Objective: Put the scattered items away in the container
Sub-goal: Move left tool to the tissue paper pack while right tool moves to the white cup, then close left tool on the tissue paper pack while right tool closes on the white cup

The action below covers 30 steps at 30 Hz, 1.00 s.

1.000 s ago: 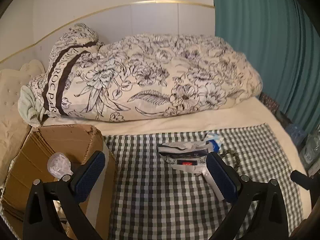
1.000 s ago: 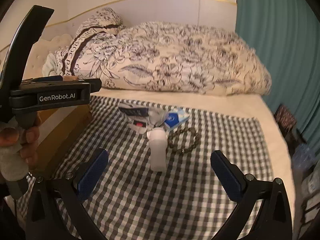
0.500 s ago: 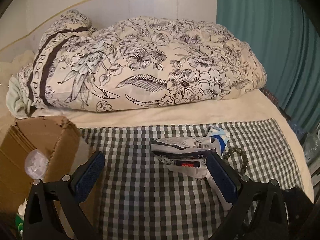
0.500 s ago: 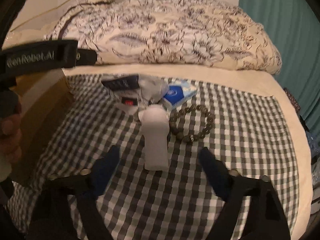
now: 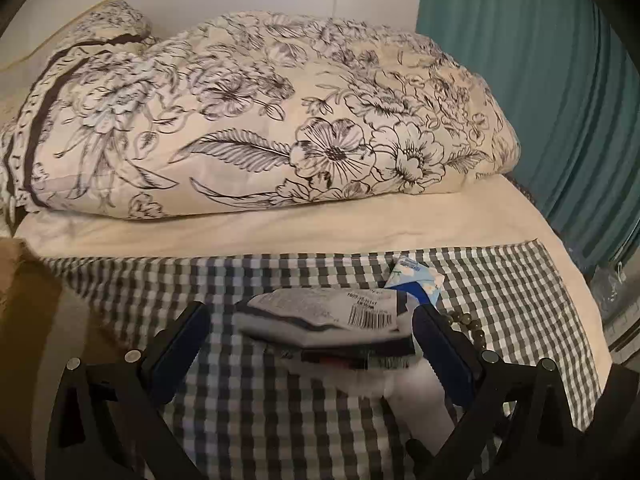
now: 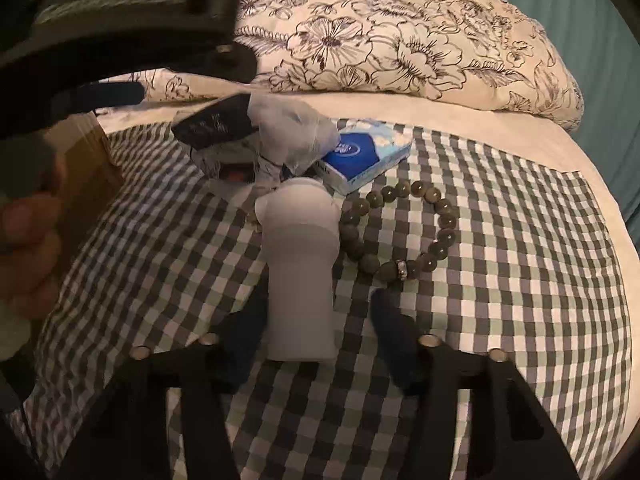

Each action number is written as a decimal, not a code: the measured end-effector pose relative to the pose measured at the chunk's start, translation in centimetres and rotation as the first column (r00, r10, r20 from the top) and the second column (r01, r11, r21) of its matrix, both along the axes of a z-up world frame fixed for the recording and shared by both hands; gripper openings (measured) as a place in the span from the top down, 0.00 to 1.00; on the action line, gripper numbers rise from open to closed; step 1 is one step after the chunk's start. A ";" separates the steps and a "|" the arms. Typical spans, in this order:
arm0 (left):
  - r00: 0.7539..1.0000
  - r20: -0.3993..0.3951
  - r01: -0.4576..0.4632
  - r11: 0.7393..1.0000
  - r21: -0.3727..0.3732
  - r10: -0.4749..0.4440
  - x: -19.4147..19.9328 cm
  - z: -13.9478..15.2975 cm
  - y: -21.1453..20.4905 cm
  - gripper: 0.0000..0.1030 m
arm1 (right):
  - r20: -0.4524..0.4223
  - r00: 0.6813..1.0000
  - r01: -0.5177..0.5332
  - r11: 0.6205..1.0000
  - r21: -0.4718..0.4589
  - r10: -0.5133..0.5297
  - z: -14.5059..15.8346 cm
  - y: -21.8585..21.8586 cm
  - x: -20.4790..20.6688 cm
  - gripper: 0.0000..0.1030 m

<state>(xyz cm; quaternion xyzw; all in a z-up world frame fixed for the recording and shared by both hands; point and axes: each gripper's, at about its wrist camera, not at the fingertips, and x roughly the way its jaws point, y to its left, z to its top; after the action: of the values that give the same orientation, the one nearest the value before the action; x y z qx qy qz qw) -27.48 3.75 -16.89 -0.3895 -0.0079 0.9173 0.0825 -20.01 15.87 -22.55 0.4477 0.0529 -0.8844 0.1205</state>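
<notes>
Items on checked cloth (image 6: 500,280): four, grouped together.
White bottle (image 6: 300,272): one, lying flat, base toward the right wrist camera.
Bead bracelet (image 6: 404,232): one, just beside the bottle.
Tissue pack (image 6: 360,156): one, blue and white; print too blurred to read.
Plastic-wrapped packet (image 5: 324,312): one, barcode label on top; digits not legible.
Cardboard box (image 6: 84,176): one, at the cloth's left edge.
Right gripper (image 6: 316,340): jaws closing, bottle between them, pads not yet pressing.
Left gripper (image 5: 308,356): jaws wide, packet just ahead between the fingers, not gripped.
Hand (image 6: 28,248): one, on the left gripper's handle; lettering on that gripper blurred.
</notes>
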 end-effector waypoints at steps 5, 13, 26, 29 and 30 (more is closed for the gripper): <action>0.996 0.085 0.024 0.999 0.024 -0.026 -1.8 -2.8 0.4 0.00 | 0.013 1.000 -0.019 1.000 -0.013 0.019 -0.4 -0.1 0.0 0.68; 0.979 0.197 0.041 0.995 0.087 -0.058 -2.3 -5.3 0.5 0.25 | 0.019 0.999 -0.029 0.999 -0.021 0.030 -0.5 -0.1 0.4 0.68; 0.983 0.168 0.083 0.997 -0.006 -0.080 0.0 -4.4 1.2 0.99 | 0.020 1.000 -0.002 0.999 -0.033 0.003 0.8 1.0 1.8 0.69; 0.988 0.140 0.072 0.997 -0.010 -0.070 0.8 -3.0 0.5 0.99 | 0.010 1.000 0.003 0.999 -0.035 -0.003 1.5 1.3 2.1 0.69; 0.989 0.130 0.071 0.997 -0.013 -0.069 1.1 -2.4 0.4 0.99 | 0.001 1.000 0.007 0.999 -0.036 -0.007 1.9 1.4 2.4 0.69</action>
<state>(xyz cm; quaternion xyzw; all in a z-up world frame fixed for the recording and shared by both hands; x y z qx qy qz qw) -26.38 4.14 -19.33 -0.4491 0.0085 0.8866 0.1104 -17.62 17.26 -20.65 0.4461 0.0352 -0.8855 0.1253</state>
